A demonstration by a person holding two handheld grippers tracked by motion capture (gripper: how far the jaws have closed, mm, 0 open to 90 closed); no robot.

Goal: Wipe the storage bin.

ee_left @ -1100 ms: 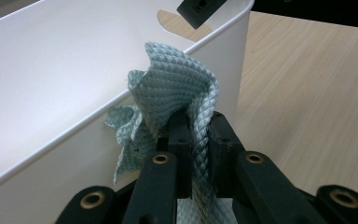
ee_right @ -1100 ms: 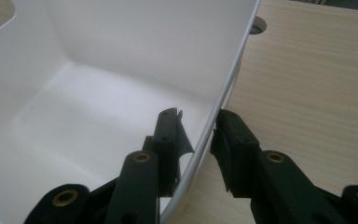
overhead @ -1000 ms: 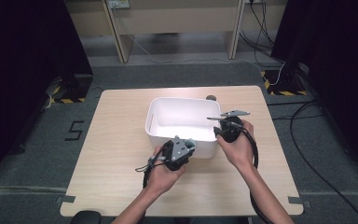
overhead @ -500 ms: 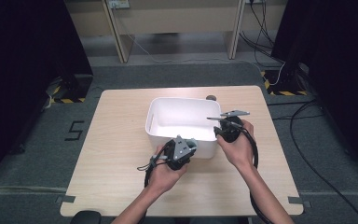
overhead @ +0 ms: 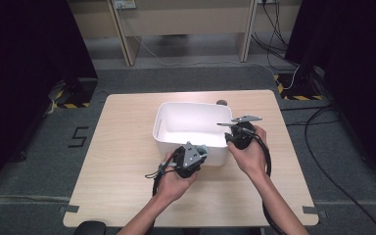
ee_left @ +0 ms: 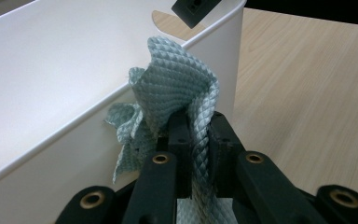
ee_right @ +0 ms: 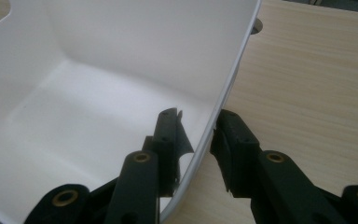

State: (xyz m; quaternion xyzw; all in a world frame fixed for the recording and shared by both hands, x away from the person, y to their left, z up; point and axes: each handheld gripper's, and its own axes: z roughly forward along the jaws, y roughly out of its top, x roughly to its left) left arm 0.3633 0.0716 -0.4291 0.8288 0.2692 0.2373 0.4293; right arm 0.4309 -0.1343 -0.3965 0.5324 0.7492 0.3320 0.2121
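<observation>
A white plastic tub (overhead: 167, 128) stands in the middle of the wooden table (overhead: 122, 161). My left gripper (overhead: 199, 152) is at the tub's near wall, shut on a pale green waffle-weave cloth (ee_left: 179, 91) whose bunched end rises between the jaws against the tub's outer wall (ee_left: 42, 172). My right gripper (overhead: 231, 139) sits at the tub's near right corner. Its jaws straddle the tub's side wall (ee_right: 223, 93), one inside and one outside, and pinch it. The tub's inside (ee_right: 74, 107) looks bare.
A small dark round object (overhead: 221, 103) lies on the table just behind the tub. Black cables trail from both grippers toward the table's near edge. Grey floor surrounds the table, with desk legs and cables beyond.
</observation>
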